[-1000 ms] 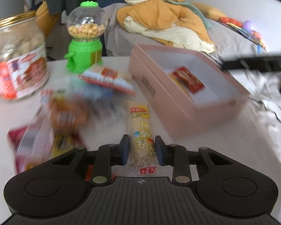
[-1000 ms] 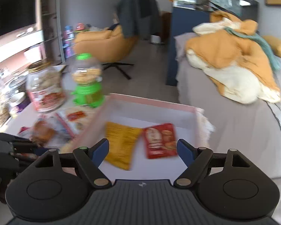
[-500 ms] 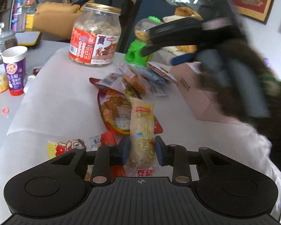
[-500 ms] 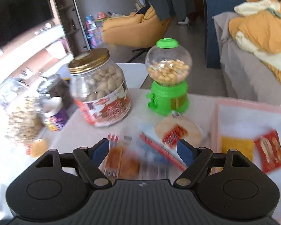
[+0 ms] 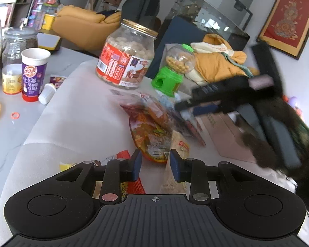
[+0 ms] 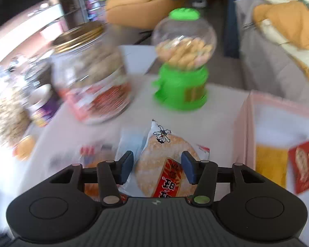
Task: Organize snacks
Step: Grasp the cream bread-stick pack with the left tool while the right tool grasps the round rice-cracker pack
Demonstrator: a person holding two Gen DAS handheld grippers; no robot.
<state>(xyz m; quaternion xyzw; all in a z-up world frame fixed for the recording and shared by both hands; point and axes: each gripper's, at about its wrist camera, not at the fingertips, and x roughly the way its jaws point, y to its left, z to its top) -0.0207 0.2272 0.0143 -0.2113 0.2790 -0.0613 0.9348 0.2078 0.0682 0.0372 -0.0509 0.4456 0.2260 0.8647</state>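
My left gripper (image 5: 155,163) is open, low over the white cloth. The long pale snack bar (image 5: 178,154) lies just right of its right finger, released. An orange-red snack bag (image 5: 149,135) lies ahead between the fingers. My right gripper (image 6: 157,165) is open, fingers on either side of a round rice cracker pack (image 6: 164,160) on the table; it also appears blurred in the left wrist view (image 5: 226,96). The pink box (image 6: 284,131) at the right holds a yellow packet (image 6: 270,165) and a red packet (image 6: 303,165).
A big cracker jar (image 5: 126,56) and a green candy dispenser (image 5: 174,70) stand behind the snack pile. A purple cup (image 5: 33,75), small jars and a bottle stand at the left. A small red and yellow packet (image 5: 123,185) lies under the left gripper.
The left gripper opened and let go of the pale snack bar, which now lies by its right finger. The right gripper moved down over the snack pile to straddle the rice cracker pack.
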